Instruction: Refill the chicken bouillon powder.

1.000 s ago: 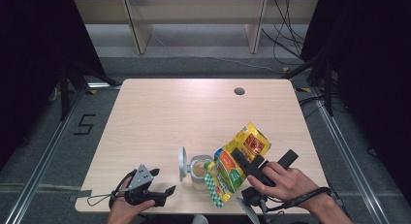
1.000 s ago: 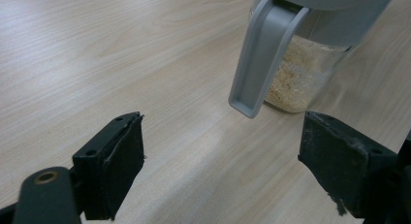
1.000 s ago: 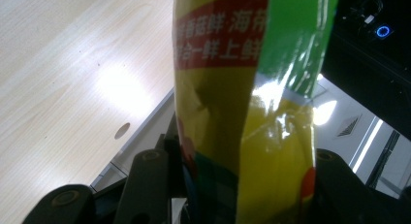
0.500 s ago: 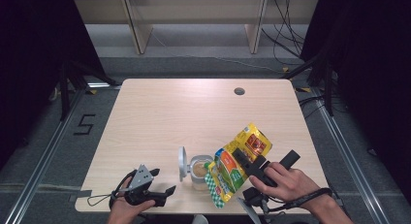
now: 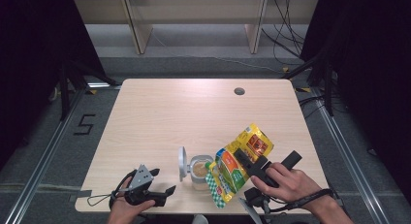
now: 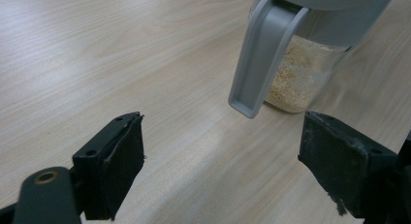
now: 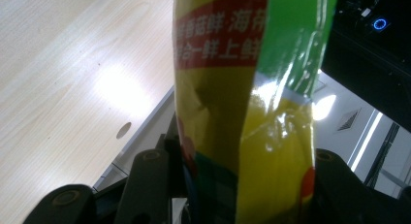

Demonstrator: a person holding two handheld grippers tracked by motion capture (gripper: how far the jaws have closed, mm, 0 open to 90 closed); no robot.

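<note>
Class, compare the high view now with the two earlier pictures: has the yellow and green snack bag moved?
No. The snack bag, clamped in the right gripper, tilts over the open jar as before, its top corner equally far from the table's cable hole.

Light wooden bench (image 5: 160,117), round cable hole (image 5: 239,91) near far edge, clear jar (image 5: 199,169) of beige granules stood near front edge, grey lid flipped open.

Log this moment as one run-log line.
right gripper: shut on snack bag, tilted over open jar | left gripper: open, beside jar

black tools (image 5: 167,191) — grey plate, trailing cables
</note>
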